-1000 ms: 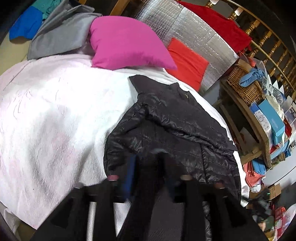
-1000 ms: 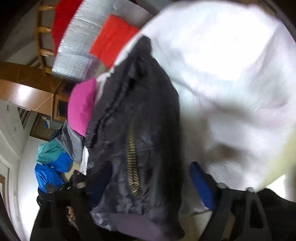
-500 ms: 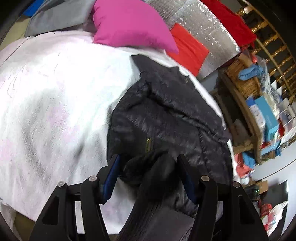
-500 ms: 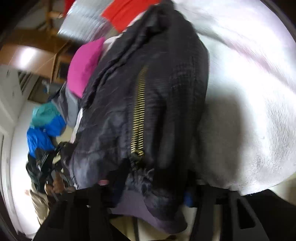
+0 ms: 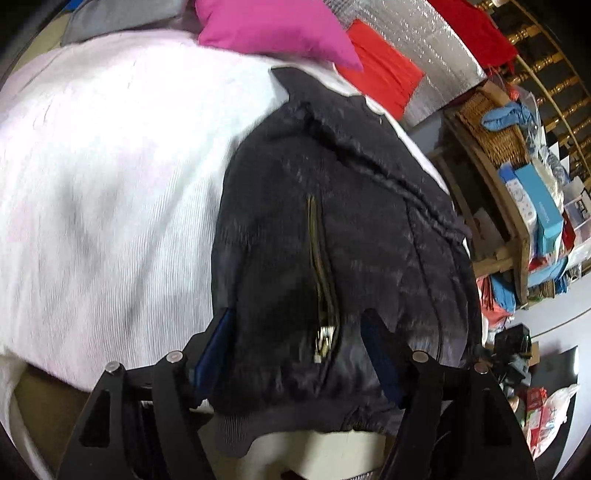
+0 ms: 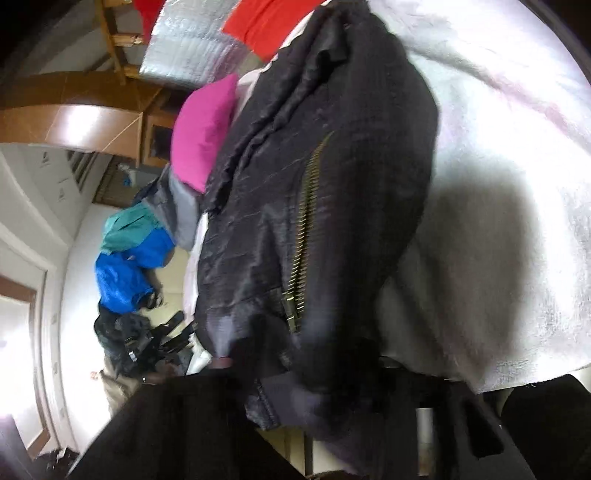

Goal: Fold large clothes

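White textured bedspread (image 5: 110, 177) fills the left of the left wrist view; everything else is placed relative to it. At its far edge sits a magenta cushion (image 5: 273, 29), w/ a flat red cushion (image 5: 384, 81) just right of that, leaning on a silver quilted foil panel (image 5: 439, 48). On the right half of the bedspread lies the black quilted puffer jacket (image 5: 332, 229), folded lengthwise, brass zipper (image 5: 319, 280) running up its middle, ribbed hem hanging over the near edge. Left gripper (image 5: 295, 350) straddles that hem – jaws have just been opening, blue-padded fingers (image 5: 214, 350) stand apart w/ jacket fabric between them, not pinched. Beyond the bedspread's right edge: a wooden shelf unit (image 5: 517, 236) w/ a wicker basket (image 5: 491, 129) and boxes.

Right wrist view, rotated: blue and teal garment pile (image 6: 129, 258) lies off the bedspread's far side at left, magenta cushion (image 6: 203, 129) near it. Jacket (image 6: 332, 184) runs down the centre, zipper (image 6: 304, 229) showing, bedspread (image 6: 517, 184) to its right. Right gripper (image 6: 314, 398) is at the hem – jaws have just been opening; fingers are blurred and hidden by fabric, so can't tell whether they grip.
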`<state>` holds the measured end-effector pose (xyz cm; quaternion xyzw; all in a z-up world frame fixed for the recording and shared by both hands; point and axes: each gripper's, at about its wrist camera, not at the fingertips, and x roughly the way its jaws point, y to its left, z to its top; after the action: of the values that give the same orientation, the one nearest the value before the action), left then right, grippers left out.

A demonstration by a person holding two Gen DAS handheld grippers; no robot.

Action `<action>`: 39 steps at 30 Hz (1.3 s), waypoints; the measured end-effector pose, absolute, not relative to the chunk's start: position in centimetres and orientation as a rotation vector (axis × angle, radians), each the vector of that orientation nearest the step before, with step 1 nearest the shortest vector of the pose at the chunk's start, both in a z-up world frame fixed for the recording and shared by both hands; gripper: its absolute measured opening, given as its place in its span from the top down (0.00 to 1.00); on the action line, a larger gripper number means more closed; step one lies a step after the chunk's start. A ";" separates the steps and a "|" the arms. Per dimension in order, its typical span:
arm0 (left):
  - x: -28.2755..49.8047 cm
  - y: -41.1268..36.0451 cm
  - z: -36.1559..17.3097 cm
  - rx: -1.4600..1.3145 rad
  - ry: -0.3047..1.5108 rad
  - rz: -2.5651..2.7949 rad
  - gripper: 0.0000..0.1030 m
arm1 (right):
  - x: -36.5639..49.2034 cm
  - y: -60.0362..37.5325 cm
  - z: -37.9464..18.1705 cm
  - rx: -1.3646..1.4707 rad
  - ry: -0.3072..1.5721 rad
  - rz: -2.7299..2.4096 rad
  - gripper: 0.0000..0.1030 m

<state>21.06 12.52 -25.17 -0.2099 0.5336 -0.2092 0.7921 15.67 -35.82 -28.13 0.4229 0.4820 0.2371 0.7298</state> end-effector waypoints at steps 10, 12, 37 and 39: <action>18.6 11.4 -25.3 -0.406 1.146 -0.492 0.30 | 14.1 -30.9 -30.8 0.740 1.257 0.511 0.65; 18.3 11.5 -25.2 -0.415 1.141 -0.498 0.31 | 13.9 -30.8 -29.9 0.725 1.205 0.504 0.85; 16.5 11.3 -26.4 -0.298 1.168 -0.277 0.20 | 14.5 -31.1 -28.9 0.752 1.129 0.435 0.68; 16.5 11.6 -26.5 -0.297 1.166 -0.278 0.20 | 14.5 -30.8 -29.0 0.743 1.126 0.439 0.70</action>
<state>16.47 11.59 -26.47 -0.1395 0.5465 -0.1304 0.8154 14.54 -30.84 -29.01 0.3411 0.5169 0.2014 0.7589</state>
